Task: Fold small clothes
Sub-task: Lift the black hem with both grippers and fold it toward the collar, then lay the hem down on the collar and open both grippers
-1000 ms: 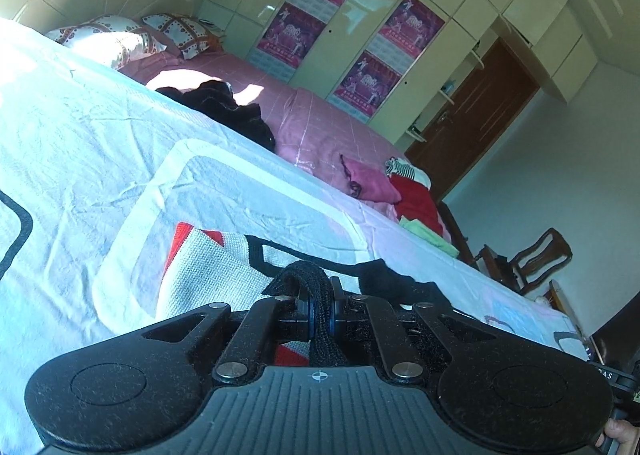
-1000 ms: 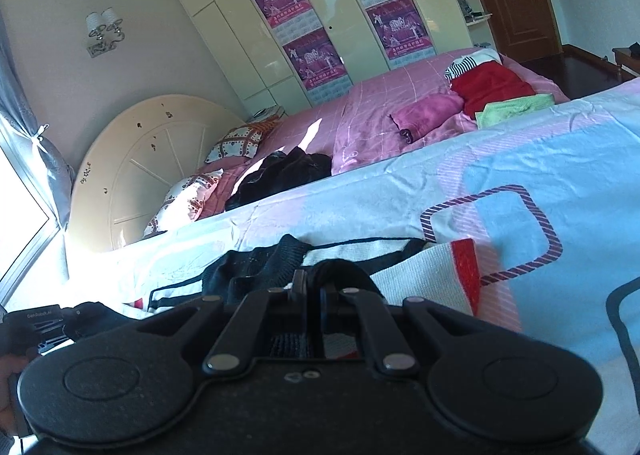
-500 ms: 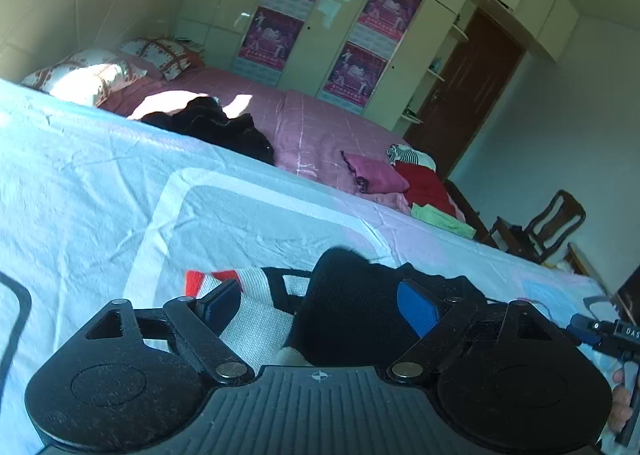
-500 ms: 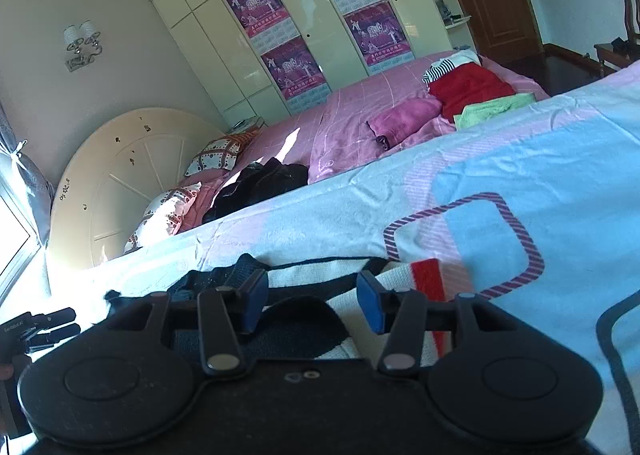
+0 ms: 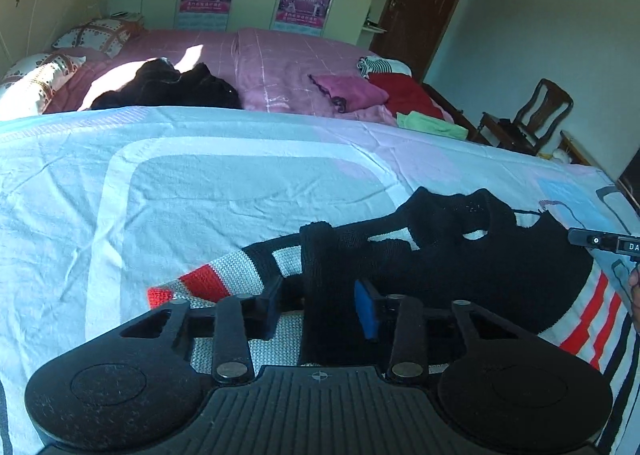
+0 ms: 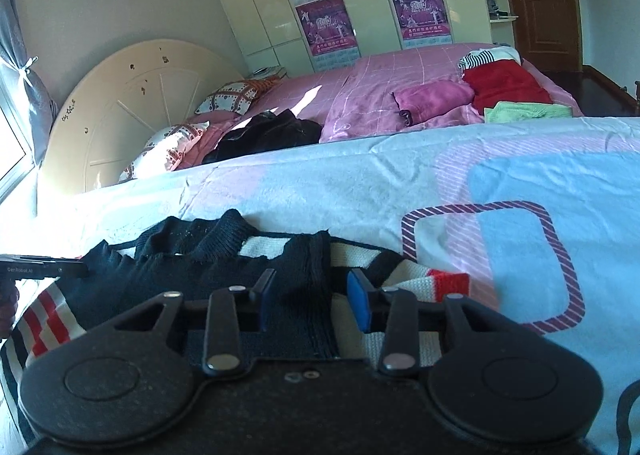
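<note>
left tool [image 5: 320, 305]: lower centre, jaws closing around a black sleeve cuff, pads not yet pressing | right tool [image 6: 310, 301]: same, closing on the other cuff | sweater [image 5: 480, 255]: lower half of frame, flat on the bed [image 5: 200, 183], sleeves laid inward; body fold left | folded clothes [image 6: 504, 85]: upper right, done

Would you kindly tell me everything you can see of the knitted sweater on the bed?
The sweater is a small knit, black across the chest and collar, with white, black and red stripes on the sleeves and hem. It lies flat on the pale blue sheet, collar away from the cameras, both sleeves folded in over the body. A black cuff sits between the fingers of the left gripper and another between those of the right gripper; both sets of jaws are closing, with gaps beside the cuffs.
</note>
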A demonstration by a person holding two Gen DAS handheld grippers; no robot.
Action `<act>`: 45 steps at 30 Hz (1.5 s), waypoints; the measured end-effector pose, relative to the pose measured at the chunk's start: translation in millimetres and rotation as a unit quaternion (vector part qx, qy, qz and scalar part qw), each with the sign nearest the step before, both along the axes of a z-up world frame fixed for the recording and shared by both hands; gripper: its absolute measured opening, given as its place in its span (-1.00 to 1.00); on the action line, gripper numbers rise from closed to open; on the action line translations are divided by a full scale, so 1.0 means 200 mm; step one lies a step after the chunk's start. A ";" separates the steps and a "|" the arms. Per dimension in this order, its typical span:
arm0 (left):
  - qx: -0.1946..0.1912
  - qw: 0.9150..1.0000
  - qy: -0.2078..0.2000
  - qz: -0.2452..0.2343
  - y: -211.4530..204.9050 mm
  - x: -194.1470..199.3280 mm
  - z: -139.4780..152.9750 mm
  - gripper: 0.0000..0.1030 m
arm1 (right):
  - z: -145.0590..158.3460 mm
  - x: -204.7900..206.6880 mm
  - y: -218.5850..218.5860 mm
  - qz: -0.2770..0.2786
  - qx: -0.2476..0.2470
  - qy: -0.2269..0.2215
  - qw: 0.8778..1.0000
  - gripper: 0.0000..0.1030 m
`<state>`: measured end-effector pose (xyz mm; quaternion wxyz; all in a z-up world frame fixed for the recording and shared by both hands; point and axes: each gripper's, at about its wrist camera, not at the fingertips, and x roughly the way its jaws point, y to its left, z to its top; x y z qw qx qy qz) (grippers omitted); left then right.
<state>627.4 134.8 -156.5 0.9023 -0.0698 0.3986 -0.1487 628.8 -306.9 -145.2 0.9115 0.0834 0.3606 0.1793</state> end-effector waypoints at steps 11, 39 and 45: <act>-0.010 0.997 -0.080 -0.002 -0.01 -0.08 0.10 -0.93 | 0.08 -0.03 0.03 0.011 -0.028 -0.049 0.998 -0.88; 0.076 0.990 -0.119 0.006 -0.27 -0.12 0.26 -0.43 | 0.15 -0.06 0.23 0.035 -0.059 -0.059 0.996 -0.70; 0.067 0.994 -0.059 -0.060 -0.58 -0.04 0.09 -0.43 | 0.01 0.05 0.58 0.111 -0.063 0.000 0.992 -0.80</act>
